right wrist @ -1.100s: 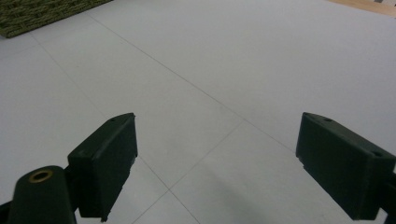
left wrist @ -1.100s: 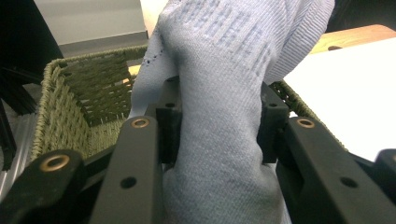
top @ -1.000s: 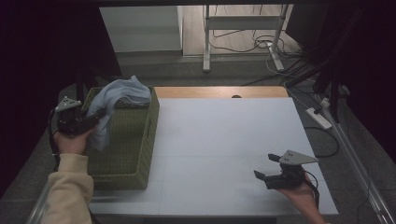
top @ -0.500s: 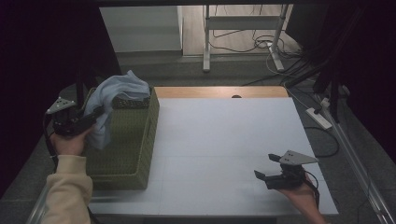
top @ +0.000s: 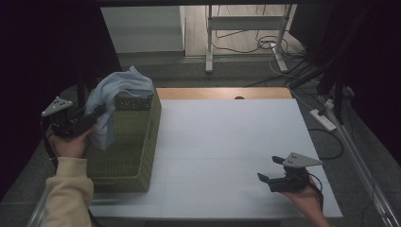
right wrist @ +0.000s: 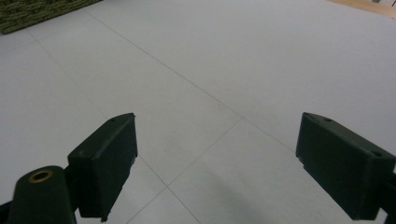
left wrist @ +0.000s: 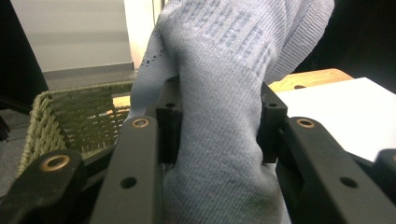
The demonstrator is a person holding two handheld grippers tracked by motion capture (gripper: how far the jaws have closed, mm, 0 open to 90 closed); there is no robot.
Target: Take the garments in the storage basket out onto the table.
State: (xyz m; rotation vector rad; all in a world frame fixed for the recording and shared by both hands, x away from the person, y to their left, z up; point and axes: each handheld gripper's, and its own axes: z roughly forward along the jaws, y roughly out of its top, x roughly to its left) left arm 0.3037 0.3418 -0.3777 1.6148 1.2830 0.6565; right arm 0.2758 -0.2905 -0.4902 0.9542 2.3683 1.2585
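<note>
Currently, in the high view, my left tool (top: 97, 115) is clenched on a light blue cloth (top: 118, 92) and holds it lifted above the far end of the green woven basket (top: 137, 156). One part of the cloth hangs down just below the tool, at the basket's left wall, and the bigger part rises beyond the tool tips. My right tool (top: 270, 173) rests low over the white surface (top: 227, 142), well apart from the cloth, with its jaws released and nothing between them.

In the left gripper view, the cloth (left wrist: 219, 116) sits directly between the two black jaws, which press it from both sides; the fabric bulges above and below them. The basket (left wrist: 70, 121) lies behind and to the left of the tool.

In the right gripper view, the jaws of the right tool (right wrist: 217, 154) stand wide apart over the bare surface (right wrist: 224, 60).

I judge the step in hand is taking the cloth out of the basket. The next move calls for carrying it toward the open surface, high enough that the hanging part clears the basket rim.
</note>
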